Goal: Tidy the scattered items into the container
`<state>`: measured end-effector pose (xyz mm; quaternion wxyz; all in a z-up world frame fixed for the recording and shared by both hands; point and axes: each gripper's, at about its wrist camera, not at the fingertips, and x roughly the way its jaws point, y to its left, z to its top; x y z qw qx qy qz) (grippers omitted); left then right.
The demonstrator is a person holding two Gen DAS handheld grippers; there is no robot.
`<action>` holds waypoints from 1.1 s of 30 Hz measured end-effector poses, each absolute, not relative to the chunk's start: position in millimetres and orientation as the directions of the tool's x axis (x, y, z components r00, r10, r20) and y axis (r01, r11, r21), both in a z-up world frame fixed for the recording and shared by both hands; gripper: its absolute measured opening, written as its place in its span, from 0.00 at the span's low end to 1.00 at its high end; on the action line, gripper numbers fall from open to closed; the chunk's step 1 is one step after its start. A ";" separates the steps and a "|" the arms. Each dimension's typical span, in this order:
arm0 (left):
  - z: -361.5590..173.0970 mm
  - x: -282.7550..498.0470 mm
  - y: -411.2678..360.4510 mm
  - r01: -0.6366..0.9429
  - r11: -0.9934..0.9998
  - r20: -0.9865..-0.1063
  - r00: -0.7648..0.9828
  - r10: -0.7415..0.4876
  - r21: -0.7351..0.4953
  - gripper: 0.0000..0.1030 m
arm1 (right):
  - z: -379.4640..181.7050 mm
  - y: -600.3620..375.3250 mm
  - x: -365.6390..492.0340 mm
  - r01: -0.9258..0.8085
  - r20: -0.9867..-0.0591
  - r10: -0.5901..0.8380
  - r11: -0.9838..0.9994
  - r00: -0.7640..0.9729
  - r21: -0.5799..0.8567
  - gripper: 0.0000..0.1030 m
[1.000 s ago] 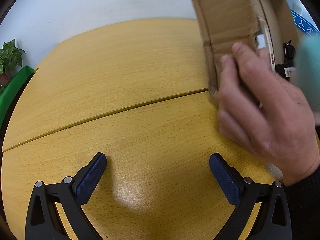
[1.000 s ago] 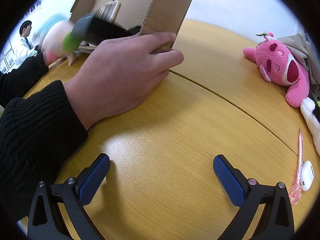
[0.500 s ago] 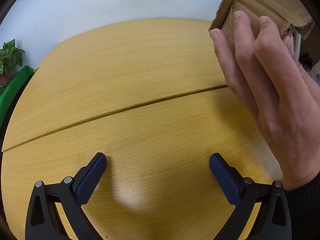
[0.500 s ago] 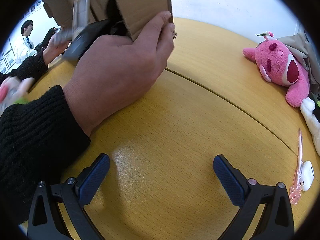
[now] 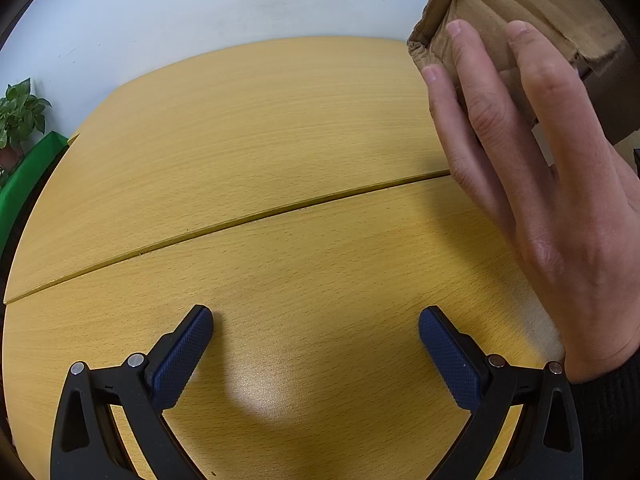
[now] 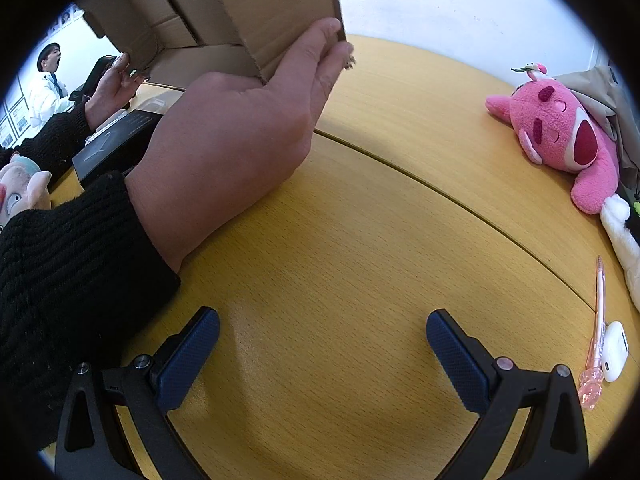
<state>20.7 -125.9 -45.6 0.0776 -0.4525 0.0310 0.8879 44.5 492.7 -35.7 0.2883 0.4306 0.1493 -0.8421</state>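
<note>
Left gripper (image 5: 316,334): jaws spread wide, empty, low over the wooden table (image 5: 248,152).
Right gripper (image 6: 322,338): jaws apart, holding nothing.
Cardboard box (image 6: 240,12): tilted off the table, gripped by a bare hand (image 6: 240,128).
Pink plush (image 6: 560,136): far right of the box, lying on the table.
Pink pen (image 6: 598,320): right of the right gripper, touching what looks like a white earbud case (image 6: 614,352).
Black box (image 6: 120,140): under the cardboard box, partly hidden.

The cardboard box (image 6: 224,8) runs off the top edge, its far side hidden. A hand (image 6: 224,136) covers part of the black case (image 6: 116,148). The white plush toy (image 6: 624,240) is cut off.
</note>
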 end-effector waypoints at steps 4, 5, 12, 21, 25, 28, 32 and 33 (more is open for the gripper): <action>-45.4 20.4 -125.0 -0.166 -0.986 -0.808 -0.578 0.110 -0.015 1.00 | -35.9 492.4 44.4 0.614 -0.811 -0.357 -0.789 -0.463 -0.004 1.00; -45.3 20.0 -124.7 -0.166 -0.986 -0.808 -0.578 0.110 -0.015 1.00 | -35.9 492.4 44.5 0.614 -0.811 -0.357 -0.789 -0.463 -0.004 1.00; -44.2 18.9 -124.2 -0.167 -0.986 -0.808 -0.578 0.110 -0.015 1.00 | -36.0 492.2 44.5 0.614 -0.811 -0.356 -0.790 -0.464 -0.004 1.00; -44.5 17.4 -123.3 -0.171 -0.985 -0.808 -0.578 0.113 -0.015 1.00 | -35.6 491.5 46.5 0.613 -0.811 -0.356 -0.790 -0.465 -0.005 1.00; -44.0 17.9 -123.4 -0.172 -0.985 -0.808 -0.578 0.113 -0.015 1.00 | -36.1 491.0 44.4 0.613 -0.811 -0.356 -0.790 -0.464 -0.004 1.00; -44.0 18.2 -122.8 -0.172 -0.985 -0.808 -0.578 0.113 -0.015 1.00 | -36.0 491.0 44.6 0.613 -0.811 -0.356 -0.790 -0.464 -0.004 1.00; -43.8 18.1 -123.1 -0.172 -0.985 -0.808 -0.578 0.113 -0.015 1.00 | -36.1 490.9 44.6 0.613 -0.811 -0.356 -0.790 -0.465 -0.004 1.00; -43.8 17.7 -123.2 -0.172 -0.985 -0.808 -0.578 0.113 -0.015 1.00 | -36.1 490.8 44.4 0.613 -0.811 -0.356 -0.790 -0.465 -0.004 1.00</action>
